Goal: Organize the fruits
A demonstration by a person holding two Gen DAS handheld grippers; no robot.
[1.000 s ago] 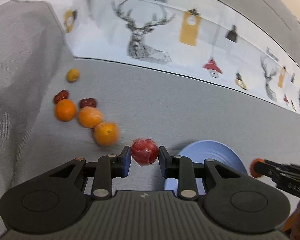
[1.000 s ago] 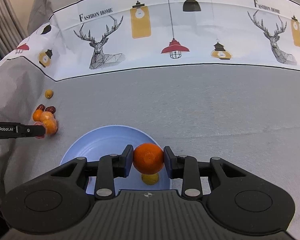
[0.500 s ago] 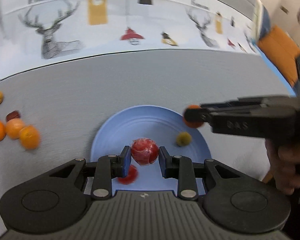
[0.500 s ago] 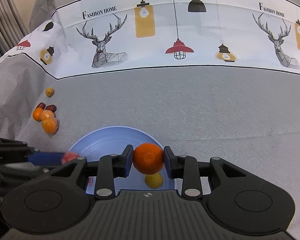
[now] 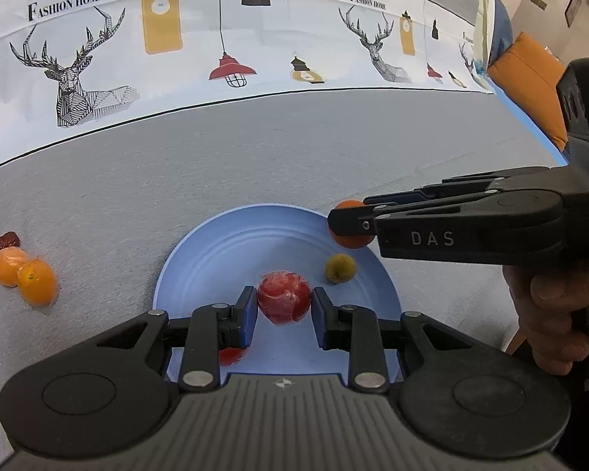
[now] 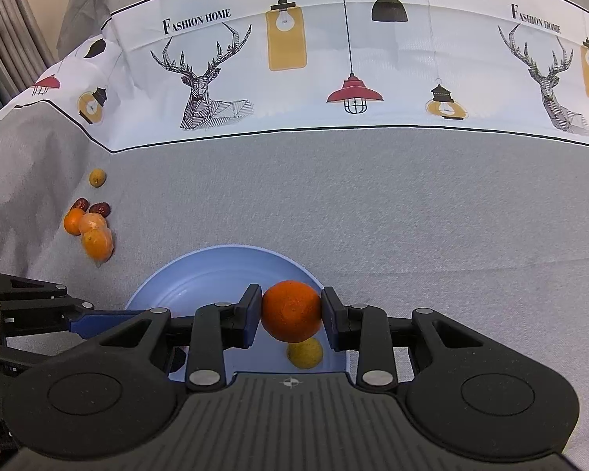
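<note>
Both jaws are loaded over the blue plate (image 5: 184, 259) — left gripper (image 5: 282, 304) clamping the red fruit (image 5: 283, 301), right gripper (image 6: 291, 311) the orange (image 6: 291, 310) — so simultaneous release risks collision, fruit rolling onto the grey cloth (image 5: 255, 157).

surface: grey cloth (image 6: 373, 204) | border: deer-and-lamp print (image 6: 333, 59) | right: orange cushion (image 5: 530, 82) | left: curtain (image 6: 4, 31)
</note>
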